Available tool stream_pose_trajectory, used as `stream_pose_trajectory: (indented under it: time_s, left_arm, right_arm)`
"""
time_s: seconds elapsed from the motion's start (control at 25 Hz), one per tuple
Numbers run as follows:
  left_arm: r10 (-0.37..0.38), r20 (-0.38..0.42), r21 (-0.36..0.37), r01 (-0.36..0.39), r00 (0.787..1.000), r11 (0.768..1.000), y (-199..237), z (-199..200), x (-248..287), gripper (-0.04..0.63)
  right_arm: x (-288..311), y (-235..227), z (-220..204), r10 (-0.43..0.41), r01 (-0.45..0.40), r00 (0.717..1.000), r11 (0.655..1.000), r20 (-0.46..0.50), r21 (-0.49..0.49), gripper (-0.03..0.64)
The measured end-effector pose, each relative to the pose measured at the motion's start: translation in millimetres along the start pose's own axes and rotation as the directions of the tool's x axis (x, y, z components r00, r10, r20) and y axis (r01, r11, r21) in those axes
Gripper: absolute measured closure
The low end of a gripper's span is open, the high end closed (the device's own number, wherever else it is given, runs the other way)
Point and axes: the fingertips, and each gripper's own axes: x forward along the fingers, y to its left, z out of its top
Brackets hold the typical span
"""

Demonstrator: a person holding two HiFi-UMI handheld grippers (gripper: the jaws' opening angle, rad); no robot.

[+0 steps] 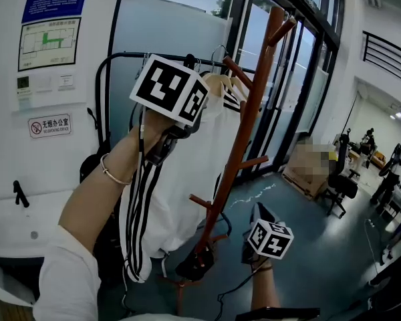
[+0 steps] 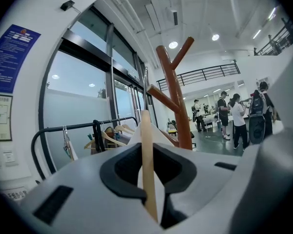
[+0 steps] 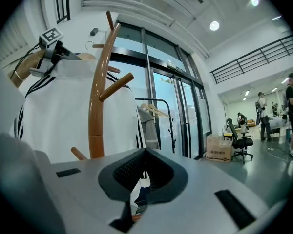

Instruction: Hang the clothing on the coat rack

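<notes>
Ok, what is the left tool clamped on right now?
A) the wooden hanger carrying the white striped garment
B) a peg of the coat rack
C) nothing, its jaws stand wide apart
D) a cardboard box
A: the left gripper view shows the left tool pinching the wooden hanger, and in the head view the white striped garment hangs below it beside the coat rack.

Head cam above, facing coat rack (image 1: 244, 126); both gripper cams look along own jaws, rack shared.

Garment (image 1: 187, 169) on hanger (image 1: 216, 81) left of coat rack (image 1: 244, 119), clothes rail (image 1: 120, 56) behind
</notes>
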Motion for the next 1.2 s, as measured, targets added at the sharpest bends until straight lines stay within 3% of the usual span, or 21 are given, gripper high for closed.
stream_pose_trajectory:
  time_s: [1.2]
  left_arm:
    - [-0.018,-0.062,0.039,0.020,0.998,0.999,-29,-14,22,0.537]
  right_arm:
    - [-13,-26,-16,-0.018,0.019,1.000,0.999,-0.024,0.029,0.594]
